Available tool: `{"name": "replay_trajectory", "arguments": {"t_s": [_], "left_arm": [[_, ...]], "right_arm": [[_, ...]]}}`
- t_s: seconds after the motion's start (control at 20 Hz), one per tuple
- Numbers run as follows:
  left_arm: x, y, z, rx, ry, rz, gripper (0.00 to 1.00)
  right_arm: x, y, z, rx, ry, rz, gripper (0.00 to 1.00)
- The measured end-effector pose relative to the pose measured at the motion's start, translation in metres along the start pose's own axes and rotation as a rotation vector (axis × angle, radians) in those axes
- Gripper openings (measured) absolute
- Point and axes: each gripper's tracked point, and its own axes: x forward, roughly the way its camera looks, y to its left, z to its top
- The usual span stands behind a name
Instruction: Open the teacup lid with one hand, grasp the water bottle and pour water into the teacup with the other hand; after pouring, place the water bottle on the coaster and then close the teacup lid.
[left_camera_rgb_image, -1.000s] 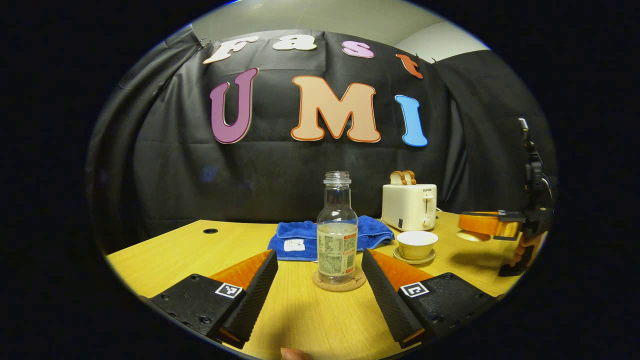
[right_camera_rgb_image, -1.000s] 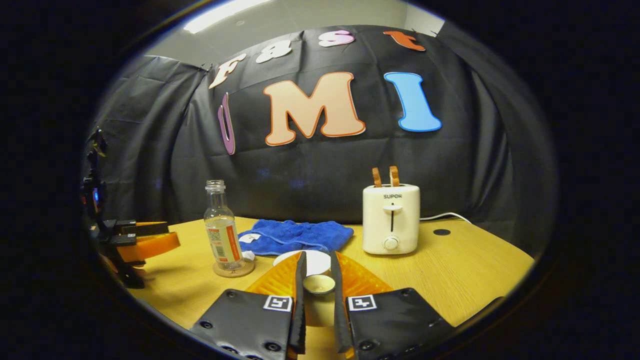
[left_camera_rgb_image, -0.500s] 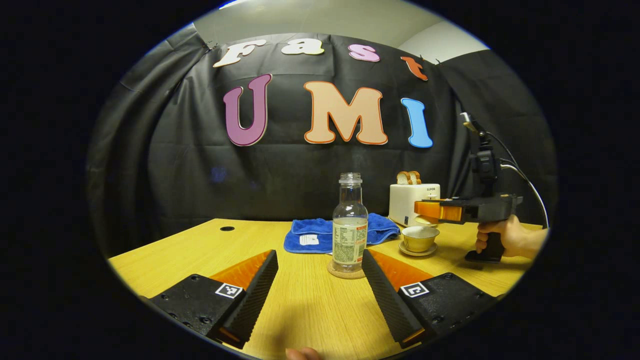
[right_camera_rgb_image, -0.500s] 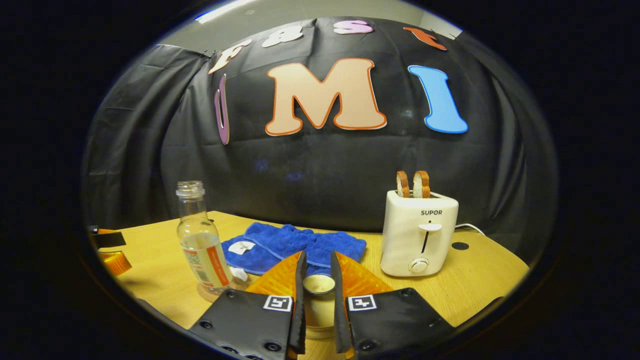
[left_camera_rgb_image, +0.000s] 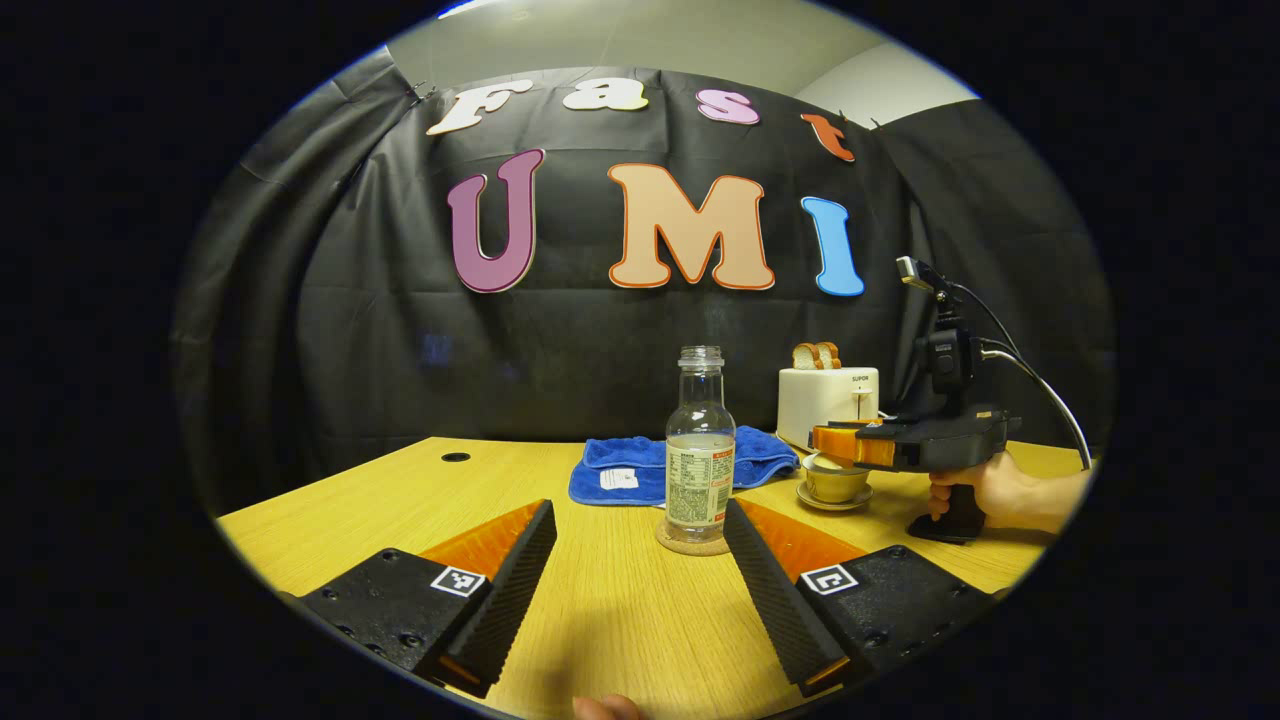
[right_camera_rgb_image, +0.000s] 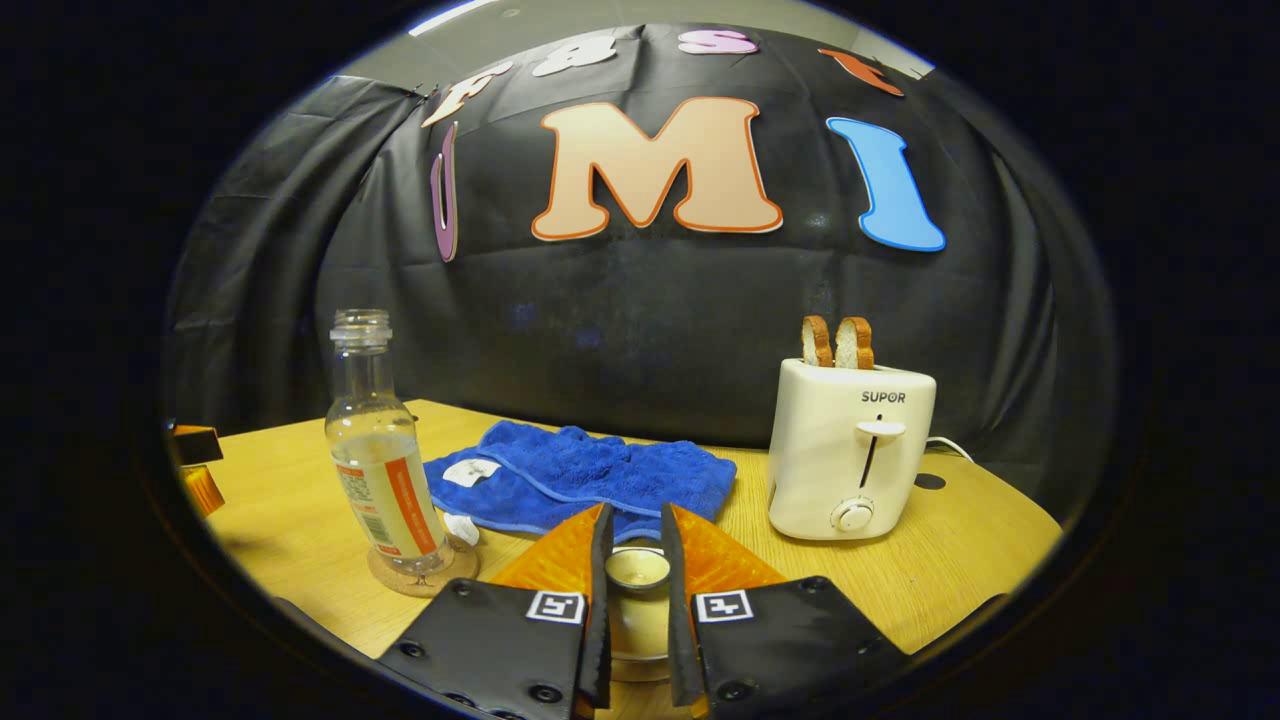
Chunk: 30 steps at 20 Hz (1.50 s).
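Observation:
A clear water bottle (left_camera_rgb_image: 700, 445) with some water stands uncapped on a round cork coaster (left_camera_rgb_image: 690, 541). My left gripper (left_camera_rgb_image: 640, 545) is open just short of it, nothing between its fingers. To the right, the pale teacup (left_camera_rgb_image: 835, 482) sits on its saucer (left_camera_rgb_image: 835, 499). My right gripper (left_camera_rgb_image: 848, 443), held by a hand (left_camera_rgb_image: 990, 488), hovers right over the cup. In the right gripper view that gripper (right_camera_rgb_image: 634, 530) is shut on the knob (right_camera_rgb_image: 637, 568) of the teacup lid (right_camera_rgb_image: 636, 625). The bottle (right_camera_rgb_image: 385, 470) stands to its left. Whether the lid touches the cup's rim is unclear.
A blue towel (right_camera_rgb_image: 580, 475) lies behind the cup and bottle. A white toaster (right_camera_rgb_image: 850, 450) with two bread slices stands at the back right. The wooden table (left_camera_rgb_image: 400, 500) has a cable hole (left_camera_rgb_image: 455, 457) at the far left.
The right gripper carried the lid leftward from the table's right side and lowered it over the teacup. The left gripper drew back a little from the bottle, staying open.

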Motion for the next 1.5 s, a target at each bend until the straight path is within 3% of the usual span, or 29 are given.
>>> {"name": "replay_trajectory", "arguments": {"t_s": [0.4,0.75,0.9,1.1,1.15,1.25,1.35,1.4,1.5], "left_arm": [[-0.001,0.002,0.0,0.0,0.001,0.007,0.96],[-0.002,0.002,0.0,-0.001,0.001,0.009,1.0],[-0.001,0.002,0.0,0.0,0.0,0.01,0.98],[-0.001,0.002,-0.001,-0.001,0.003,0.01,1.0],[-0.001,0.002,-0.001,-0.001,0.003,0.01,0.98],[-0.001,0.002,0.0,-0.001,0.003,0.014,0.98],[-0.002,0.007,-0.001,-0.001,0.005,0.036,0.98],[-0.002,0.009,-0.002,-0.001,0.005,0.048,0.98],[-0.002,0.011,-0.003,-0.002,0.007,0.071,0.98]], "right_arm": [[0.005,0.003,-0.006,-0.018,0.035,-0.005,0.26],[0.006,0.002,-0.008,-0.012,0.061,-0.005,0.26],[0.001,0.0,-0.01,0.036,0.063,0.0,0.36],[-0.006,0.0,-0.002,0.041,0.016,-0.01,0.86],[-0.008,-0.003,0.001,0.037,-0.004,-0.027,0.82],[-0.016,-0.011,0.008,0.051,-0.054,-0.075,0.9],[-0.03,-0.018,0.018,0.054,-0.126,-0.117,0.87],[-0.034,-0.016,0.012,0.06,-0.107,-0.126,0.95],[-0.046,-0.014,0.012,0.06,-0.111,-0.14,0.94]]}}
